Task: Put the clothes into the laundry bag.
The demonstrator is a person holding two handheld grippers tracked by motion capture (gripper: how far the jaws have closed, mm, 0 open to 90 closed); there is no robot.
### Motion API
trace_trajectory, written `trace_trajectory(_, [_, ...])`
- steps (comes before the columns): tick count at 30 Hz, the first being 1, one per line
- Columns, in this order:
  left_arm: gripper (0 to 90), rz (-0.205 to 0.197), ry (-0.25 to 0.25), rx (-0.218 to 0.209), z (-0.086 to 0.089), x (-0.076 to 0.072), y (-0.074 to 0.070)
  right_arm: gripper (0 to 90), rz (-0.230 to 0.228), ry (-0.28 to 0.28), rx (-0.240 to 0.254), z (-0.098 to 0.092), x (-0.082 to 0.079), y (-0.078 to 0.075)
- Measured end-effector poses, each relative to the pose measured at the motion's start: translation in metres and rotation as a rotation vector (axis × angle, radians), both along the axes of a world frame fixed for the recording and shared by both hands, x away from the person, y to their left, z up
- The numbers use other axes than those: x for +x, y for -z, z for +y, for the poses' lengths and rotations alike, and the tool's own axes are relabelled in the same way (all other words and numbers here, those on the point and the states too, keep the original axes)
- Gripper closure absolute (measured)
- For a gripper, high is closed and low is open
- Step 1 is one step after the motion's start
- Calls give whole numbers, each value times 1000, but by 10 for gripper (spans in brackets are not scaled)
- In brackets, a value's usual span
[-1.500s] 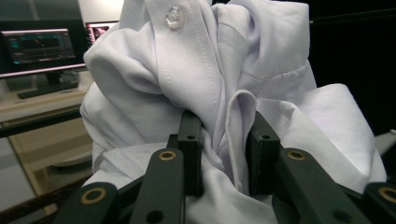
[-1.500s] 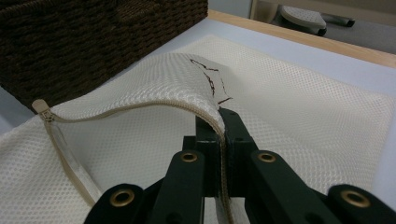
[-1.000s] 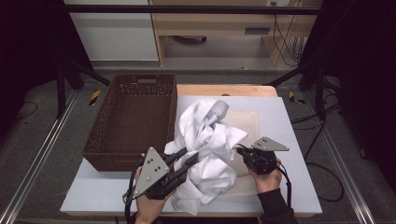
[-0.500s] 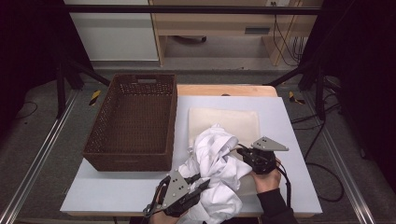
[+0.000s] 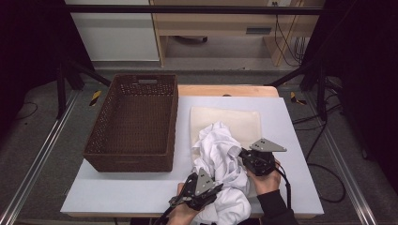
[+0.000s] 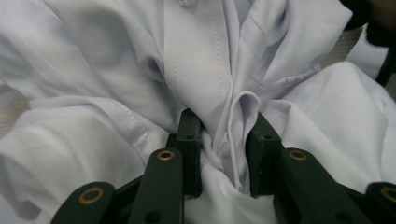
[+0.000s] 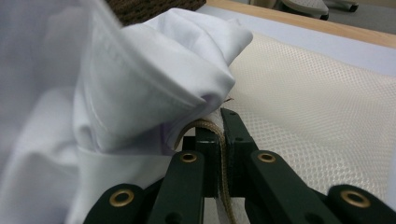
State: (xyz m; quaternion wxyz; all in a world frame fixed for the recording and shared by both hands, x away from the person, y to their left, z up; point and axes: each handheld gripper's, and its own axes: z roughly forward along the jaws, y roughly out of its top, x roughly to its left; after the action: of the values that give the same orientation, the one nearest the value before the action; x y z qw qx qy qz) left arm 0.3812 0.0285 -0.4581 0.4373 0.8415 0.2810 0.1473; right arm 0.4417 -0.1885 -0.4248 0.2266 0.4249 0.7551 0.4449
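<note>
At the table's near edge, the left gripper pinches a bunched fold of the white shirt, which lies crumpled on the cream mat. Beside it, the right gripper clamps narrowly on the shirt's edge. Left of the mat stands a wicker basket
</note>
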Motion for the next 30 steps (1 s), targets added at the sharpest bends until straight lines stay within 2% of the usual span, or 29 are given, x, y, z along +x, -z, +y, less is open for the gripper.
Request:
trace_trajectory(1, [686,18,4,-1,-1,3,2,869,4,-3,-5,1,0,1])
trace_trajectory(2, [679,18,4,-1,-1,3,2,869,4,-3,-5,1,0,1])
trace_trajectory(3, [668,39,4,-21,0,6,3,869,7,2,-19,3,0,3])
trace_trajectory(5, [650,44,6,-29,0,6,2,869,6,4,-23,3,0,3])
trace_trajectory(6, [577,23,11,-37,2,3,-3,869,6,5,-15,1,0,4])
trace_trajectory(7, [523,23,11,-37,2,3,-3,869,6,5,-15,1,0,4])
trace_trajectory(8, [523,2,14,-53,3,2,-7,869,1,4,-10,1,0,3])
trace_trajectory(10, [401,-49,-5,-74,3,1,-16,869,-1,9,-6,1,0,3])
trace_trajectory(11, [393,-65,-13,-85,2,4,-20,869,-1,7,-6,1,0,3])
trace_trajectory(12, [389,-62,-20,-89,2,6,-22,869,-2,5,-8,1,-1,3])
trace_trajectory(13, [372,-51,-38,-97,-3,15,-23,870,1,6,-8,2,-1,3])
trace_trajectory(14, [377,-51,-38,-97,-3,15,-23,870,1,6,-8,2,-1,3])
trace_trajectory(16, [380,-25,-53,-103,-10,25,-18,870,4,4,-15,3,-1,3])
trace_trajectory(18, [419,-3,-58,-81,-18,34,-8,870,12,4,-24,5,-1,5])
trace_trajectory(19, [507,10,-56,-78,-20,36,-5,871,20,2,-40,6,0,6])
trace_trajectory(20, [570,49,-45,-76,-24,40,1,871,23,3,-48,7,0,7])
trace_trajectory(22, [679,59,-37,-76,-24,41,2,871,27,6,-55,8,0,9])
trace_trajectory(25, [766,48,-28,-87,-22,36,0,871,22,4,-44,6,1,8])
trace_trajectory(27, [781,40,-16,-92,-22,32,-2,872,19,5,-36,6,1,7])
trace_trajectory(28, [791,14,30,-84,-25,23,-4,873,9,15,-15,4,1,6])
trace_trajectory(30, [792,-5,50,-45,-33,17,-4,873,10,27,1,2,2,4])
